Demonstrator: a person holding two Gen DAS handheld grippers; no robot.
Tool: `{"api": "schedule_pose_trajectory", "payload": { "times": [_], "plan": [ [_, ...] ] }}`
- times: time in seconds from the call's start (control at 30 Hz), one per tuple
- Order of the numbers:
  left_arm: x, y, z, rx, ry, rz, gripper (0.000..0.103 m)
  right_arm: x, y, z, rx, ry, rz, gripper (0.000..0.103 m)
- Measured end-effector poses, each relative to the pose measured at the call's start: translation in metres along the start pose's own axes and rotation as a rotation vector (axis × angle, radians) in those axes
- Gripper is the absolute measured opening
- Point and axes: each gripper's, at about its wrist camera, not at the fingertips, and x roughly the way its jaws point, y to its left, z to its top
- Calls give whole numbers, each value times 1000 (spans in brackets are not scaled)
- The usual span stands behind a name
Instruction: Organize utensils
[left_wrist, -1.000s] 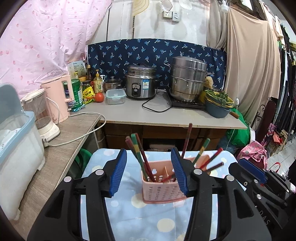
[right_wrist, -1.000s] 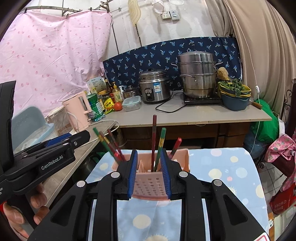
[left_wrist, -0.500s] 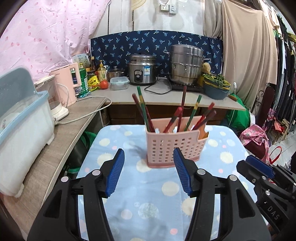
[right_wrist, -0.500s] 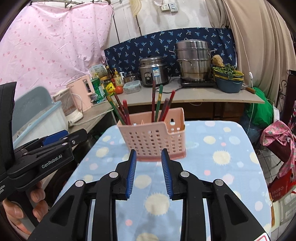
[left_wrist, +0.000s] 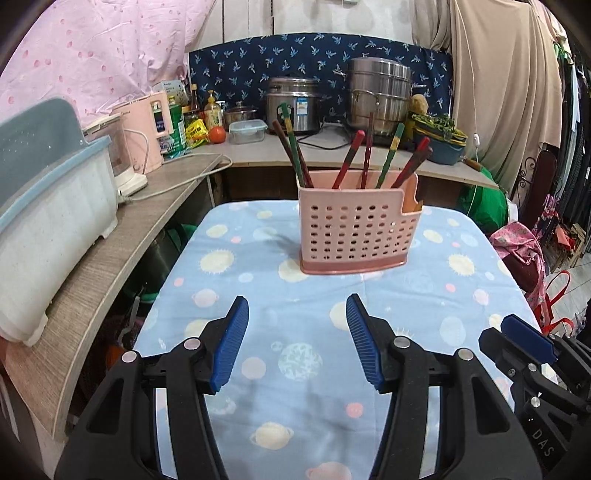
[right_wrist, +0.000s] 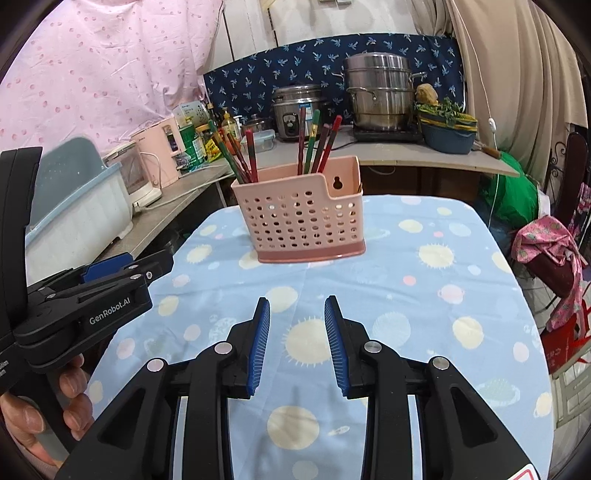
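My left gripper (left_wrist: 297, 317) stands with its jaws wide apart and nothing between them; my right gripper (right_wrist: 297, 315) has a narrower gap, also empty. Both hang over the table (left_wrist: 461, 332), whose cloth is pale blue with printed planets and suns.

The caddy (left_wrist: 356, 230) stands upright on the far half of the cloth, well apart from both grippers. It is pink plastic, boxy, its front wall perforated in rows of small holes, with a darker base. Only my right view shows the keyhole slot in its raised back corner and the hand (right_wrist: 55, 398) gripping my left tool. Only my left view shows the right gripper's blue-padded tip low at the edge of the picture.

The chopsticks (left_wrist: 347, 158) lean out of the caddy in two clusters, red, dark red and green-banded. In the left view I count about eight; some overlap, so I cannot be sure.

Behind, on the counter (left_wrist: 258, 151), stand two steel pots (left_wrist: 380, 96), a pink kettle (left_wrist: 142, 134) and one white bin (left_wrist: 48, 206) with a blue lid.
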Motion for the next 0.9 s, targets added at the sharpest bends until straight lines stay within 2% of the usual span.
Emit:
{"api": "schedule_pose_trajectory", "payload": {
  "times": [0.37, 0.47, 0.9],
  "plan": [
    [10, 2, -15, -10, 42, 25, 52, 8, 1, 3, -5, 4, -33, 31],
    [14, 3, -10, -19, 44, 27, 58, 11, -2, 9, -1, -9, -46, 39],
    [43, -3, 12, -10, 35, 63, 72, 48, -21, 33, 10, 23, -91, 41]
  ]
}}
